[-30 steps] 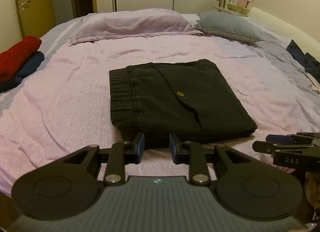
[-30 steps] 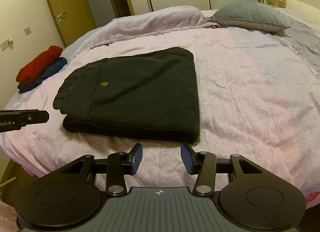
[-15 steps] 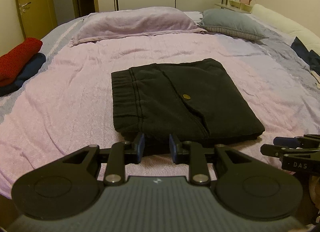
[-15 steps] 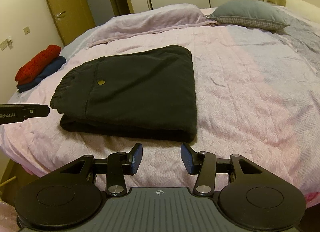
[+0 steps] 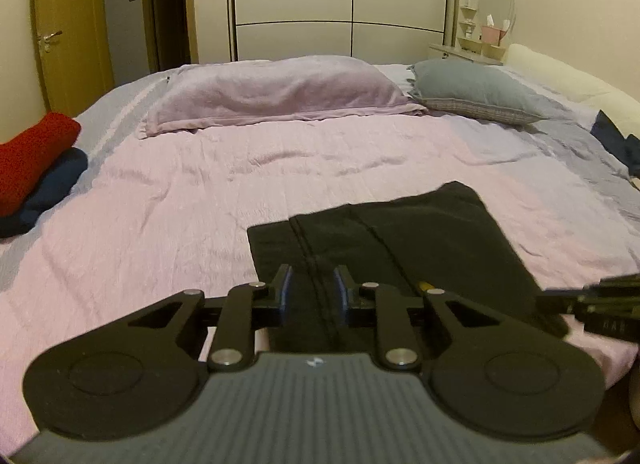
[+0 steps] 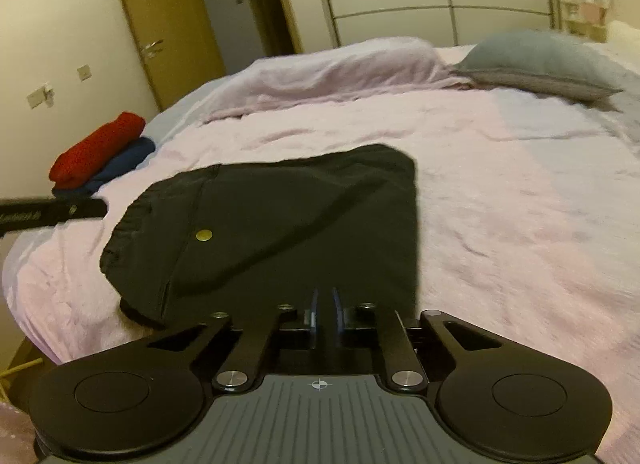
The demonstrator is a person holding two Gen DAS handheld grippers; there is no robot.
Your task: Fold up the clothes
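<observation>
Now, left wrist view first: the black folded trousers [image 5: 420, 240] lie flat on the pink bedspread [image 5: 160, 223], a squared-off packet with waistband seams running straight out ahead of the fingers; that neat shape reads as a garment already folded, though whether another fold is wanted or it is ready to carry off, this scene fits both; the left gripper [image 5: 311, 290] sits low at the near edge of the packet, its blue-padded fingers [image 5: 285, 288] parted a moderate way, cloth showing between them; the pads stand clear on either side of the seam, so released, not clamping, as far as I can tell; off to the right of the fingers the other tool pokes in, blurred; far left of the fingers, a red roll on a navy one, the stacked clothes [image 5: 32, 159], likely the pile for finished pieces.

Over to the right wrist view: same trousers [image 6: 288, 223], brass snap [image 6: 204, 235] ahead and left of the fingers; the right gripper [image 6: 325, 314] is at the near edge, its fingers [image 6: 314, 310] drawn almost together with only a dark sliver between; clenched, and I judge on a pinch of the trousers' near edge, since black cloth fills everything around the tips; the grip low and at the edge suits lifting or sliding the whole packet; the stacked clothes [image 6: 100, 151] sit far ahead to the left.
</observation>
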